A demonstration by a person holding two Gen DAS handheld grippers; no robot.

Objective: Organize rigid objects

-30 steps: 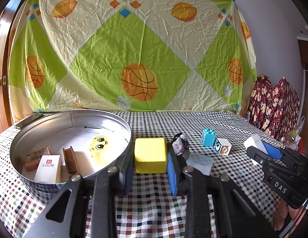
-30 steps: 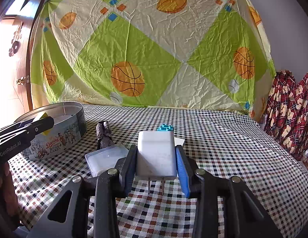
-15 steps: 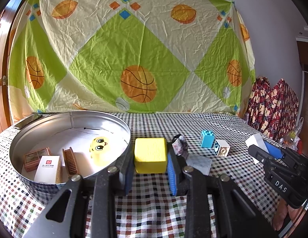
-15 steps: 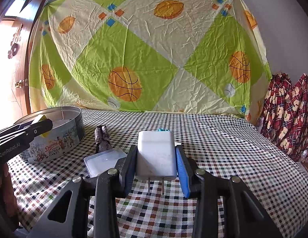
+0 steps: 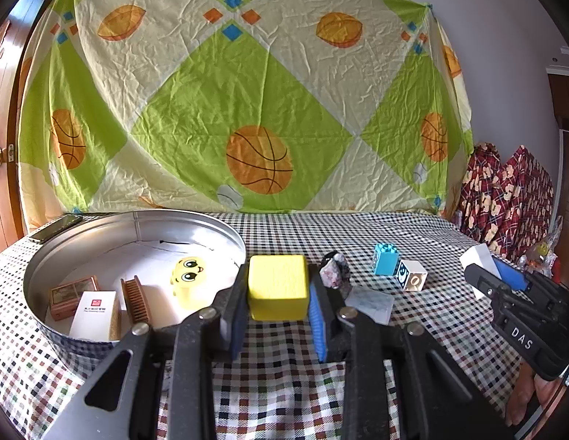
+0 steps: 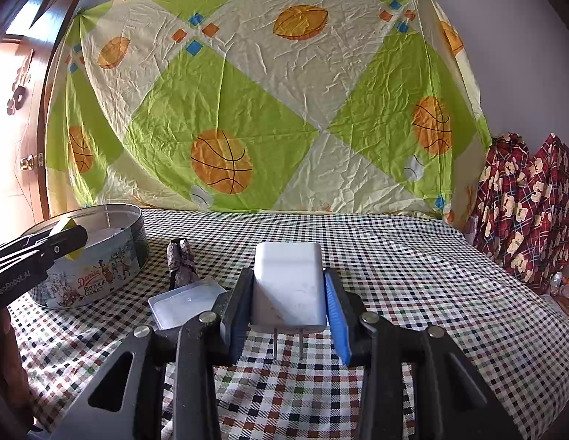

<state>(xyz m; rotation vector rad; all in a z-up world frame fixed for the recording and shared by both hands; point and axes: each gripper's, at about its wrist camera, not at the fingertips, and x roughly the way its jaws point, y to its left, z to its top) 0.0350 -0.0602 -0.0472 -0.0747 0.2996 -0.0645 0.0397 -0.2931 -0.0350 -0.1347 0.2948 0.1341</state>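
My left gripper [image 5: 278,295] is shut on a yellow cube [image 5: 278,286], held above the checked cloth just right of a round metal cookie tin [image 5: 134,220]. In the tin lie a yellow face toy [image 5: 187,280], a wooden comb [image 5: 135,299], a white box [image 5: 95,315] and a brown box [image 5: 70,293]. My right gripper [image 6: 289,293] is shut on a white plug adapter [image 6: 289,286], prongs pointing down, held clear of the cloth. From the right wrist view the tin [image 6: 97,256] stands at the far left, with the left gripper [image 6: 39,253] in front of it.
On the cloth lie a dark speckled stone [image 5: 334,271], a clear flat lid [image 5: 370,302], a blue brick [image 5: 385,258] and a white picture cube [image 5: 411,275]. A phone [image 5: 55,227] lies behind the tin. Red patterned cloth [image 6: 522,201] hangs at the right edge.
The right wrist view has tilted up slightly, so the blue brick is now hidden behind the adapter. Both grips are unchanged and the left gripper has kept still.
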